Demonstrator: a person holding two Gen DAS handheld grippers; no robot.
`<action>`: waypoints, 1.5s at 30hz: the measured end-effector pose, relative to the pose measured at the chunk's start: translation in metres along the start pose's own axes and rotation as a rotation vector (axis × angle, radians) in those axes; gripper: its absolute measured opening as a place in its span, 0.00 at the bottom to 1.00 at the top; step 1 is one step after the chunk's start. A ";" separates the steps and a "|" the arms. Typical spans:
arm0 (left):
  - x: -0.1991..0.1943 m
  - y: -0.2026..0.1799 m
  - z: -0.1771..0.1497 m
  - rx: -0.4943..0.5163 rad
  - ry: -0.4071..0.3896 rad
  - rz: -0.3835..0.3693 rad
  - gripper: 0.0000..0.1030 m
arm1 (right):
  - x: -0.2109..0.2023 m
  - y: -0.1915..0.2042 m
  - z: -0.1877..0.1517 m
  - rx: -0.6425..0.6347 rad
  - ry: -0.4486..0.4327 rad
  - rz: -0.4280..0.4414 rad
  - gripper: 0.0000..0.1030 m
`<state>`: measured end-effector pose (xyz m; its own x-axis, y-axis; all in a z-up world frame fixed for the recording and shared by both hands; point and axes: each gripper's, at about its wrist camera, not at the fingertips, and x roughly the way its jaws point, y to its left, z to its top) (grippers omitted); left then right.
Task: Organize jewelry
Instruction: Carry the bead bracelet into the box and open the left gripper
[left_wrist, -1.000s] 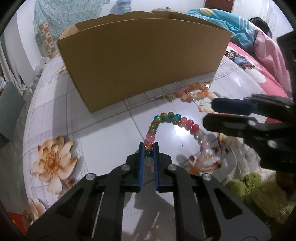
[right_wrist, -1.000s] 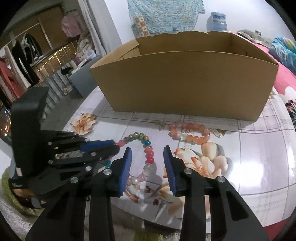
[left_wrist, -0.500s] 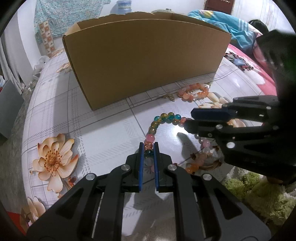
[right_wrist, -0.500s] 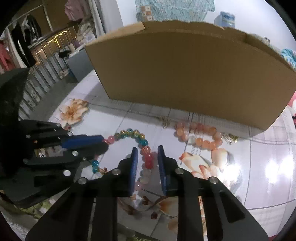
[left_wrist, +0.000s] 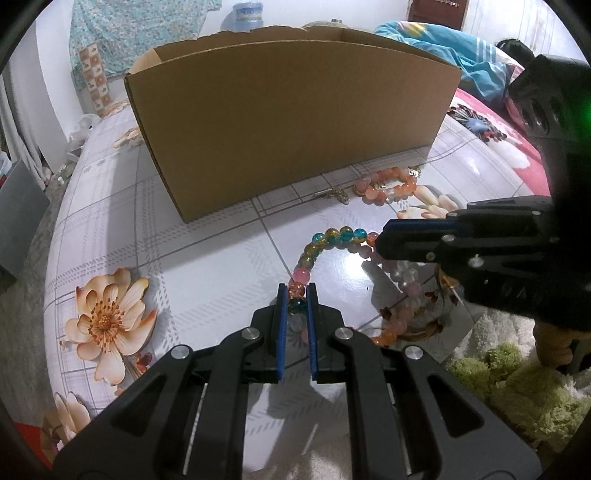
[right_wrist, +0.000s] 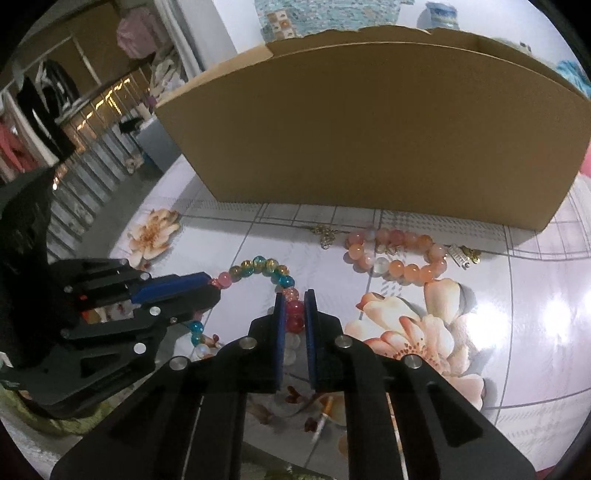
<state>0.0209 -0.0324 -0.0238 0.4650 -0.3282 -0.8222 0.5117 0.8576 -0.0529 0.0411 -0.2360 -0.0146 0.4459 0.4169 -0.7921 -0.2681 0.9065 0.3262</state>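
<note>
Glossy floral tablecloth (left_wrist: 207, 258), cardboard box (left_wrist: 288, 122) at 12 o'clock in both wrist views. Multicolour bead strand (left_wrist: 334, 236) lies on the cloth in an arc between the two grippers. Left gripper (left_wrist: 295, 295): nearly closed, pads pinching one end of the strand, an orange and a teal bead between them. Right gripper (right_wrist: 293, 299): jaws closing onto the other side of the strand, red beads between the pads and touching both. In the left view it sits at 3 o'clock, across the arc. Orange bracelet (right_wrist: 395, 254) lies apart at 1 o'clock, just in front of the box, small gold charm (right_wrist: 325, 234) beside it.
</note>
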 end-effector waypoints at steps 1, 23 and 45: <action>-0.001 0.000 0.000 0.000 -0.004 -0.002 0.09 | -0.001 -0.001 0.000 0.006 -0.003 0.004 0.10; -0.090 -0.023 0.048 0.038 -0.232 -0.074 0.08 | -0.097 -0.010 0.021 0.000 -0.228 0.092 0.10; -0.031 0.059 0.153 -0.043 -0.226 0.003 0.08 | -0.028 -0.011 0.169 -0.073 -0.154 0.132 0.10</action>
<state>0.1480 -0.0322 0.0852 0.6191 -0.4017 -0.6748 0.4807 0.8733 -0.0790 0.1757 -0.2460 0.0915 0.5263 0.5421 -0.6551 -0.3914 0.8384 0.3793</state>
